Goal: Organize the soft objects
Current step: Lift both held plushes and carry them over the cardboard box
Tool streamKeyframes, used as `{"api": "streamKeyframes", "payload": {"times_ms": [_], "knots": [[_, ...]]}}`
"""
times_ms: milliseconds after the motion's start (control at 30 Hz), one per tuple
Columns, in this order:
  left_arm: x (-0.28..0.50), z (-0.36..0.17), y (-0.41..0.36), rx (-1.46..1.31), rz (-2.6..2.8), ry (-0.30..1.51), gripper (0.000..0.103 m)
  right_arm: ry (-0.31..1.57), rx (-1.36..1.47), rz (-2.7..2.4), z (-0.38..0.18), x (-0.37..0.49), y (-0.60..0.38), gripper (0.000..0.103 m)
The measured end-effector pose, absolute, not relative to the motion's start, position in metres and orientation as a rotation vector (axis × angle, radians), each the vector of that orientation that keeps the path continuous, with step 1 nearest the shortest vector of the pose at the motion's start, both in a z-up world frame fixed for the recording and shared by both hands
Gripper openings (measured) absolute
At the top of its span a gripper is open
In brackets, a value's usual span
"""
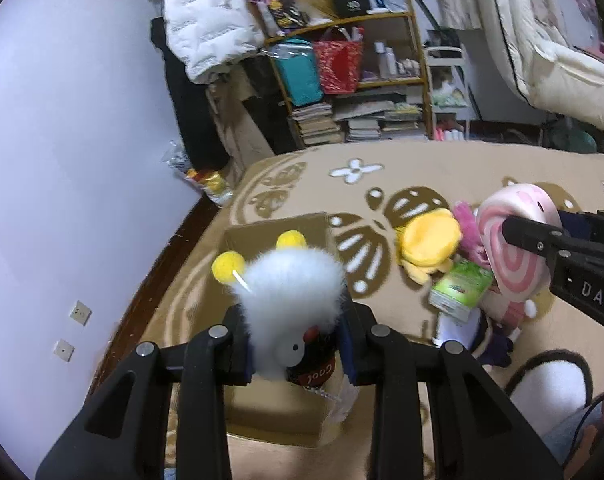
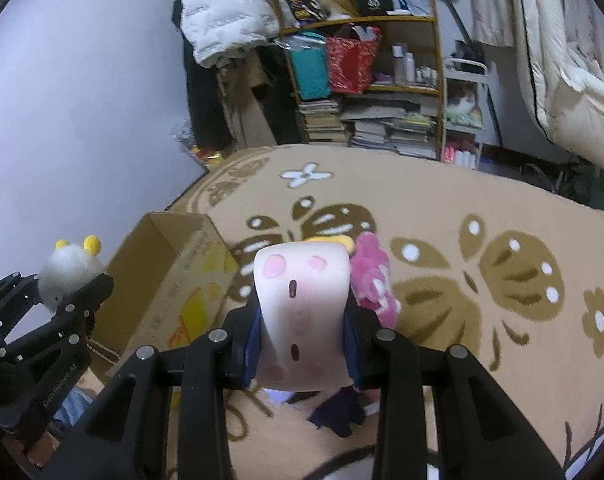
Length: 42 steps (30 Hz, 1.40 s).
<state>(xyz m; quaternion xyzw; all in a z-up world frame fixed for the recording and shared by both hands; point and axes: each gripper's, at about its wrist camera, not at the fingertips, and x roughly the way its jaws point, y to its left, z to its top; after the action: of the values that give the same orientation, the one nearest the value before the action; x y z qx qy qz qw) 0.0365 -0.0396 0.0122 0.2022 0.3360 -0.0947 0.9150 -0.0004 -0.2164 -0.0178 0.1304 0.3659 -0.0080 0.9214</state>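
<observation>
Left wrist view shows the left gripper point(image 1: 298, 320) clamped on a white fluffy toy point(image 1: 290, 284) with two yellow pom-poms, a small dark tag reading "Cool" hanging beneath it; the toy sits at the middle of the frame, and directly under and behind it, from about six to twelve o'clock, lies the open cardboard box point(image 1: 278, 416) on the patterned rug point(image 1: 382, 176); at three o'clock the right gripper point(image 1: 514, 230) comes in from the edge, closed on a pink-and-white swirl plush point(image 1: 514, 252); between the two, at about two to four o'clock, a loose pile waits on the rug: a yellow plush point(image 1: 426, 244), a fuzzy pink toy point(image 1: 466, 224) and a green carton point(image 1: 458, 284); right wrist view gives the deciding relation more clearly: the swirl plush point(image 2: 302, 312) is pinched across its width between the right gripper's point(image 2: 302, 344) pads, its long axis running away from the camera, while the box point(image 2: 170, 280) stands open at about nine to ten o'clock, with the left gripper point(image 2: 68, 294) and its fluffy toy point(image 2: 70, 268) at nine o'clock, beside the box's left edge; by my reading the left hand is the nearer one to the box and needs only a short lowering to drop its load, whereas the right must carry leftward over the near wall first.
</observation>
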Motion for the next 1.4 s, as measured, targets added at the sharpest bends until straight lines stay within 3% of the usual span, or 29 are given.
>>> {"api": "streamKeyframes", "payload": {"times_ms": [467,1400], "knots": [[0.063,0.018,0.028,0.309,-0.146,0.698,0.03,0.713,0.195,0.168,0.001,0.044,-0.138,0.037],[0.131,-0.036,0.088,0.138,-0.089,0.914,0.031,0.748,0.211,0.393,-0.041,0.078,-0.083,0.043]]}}
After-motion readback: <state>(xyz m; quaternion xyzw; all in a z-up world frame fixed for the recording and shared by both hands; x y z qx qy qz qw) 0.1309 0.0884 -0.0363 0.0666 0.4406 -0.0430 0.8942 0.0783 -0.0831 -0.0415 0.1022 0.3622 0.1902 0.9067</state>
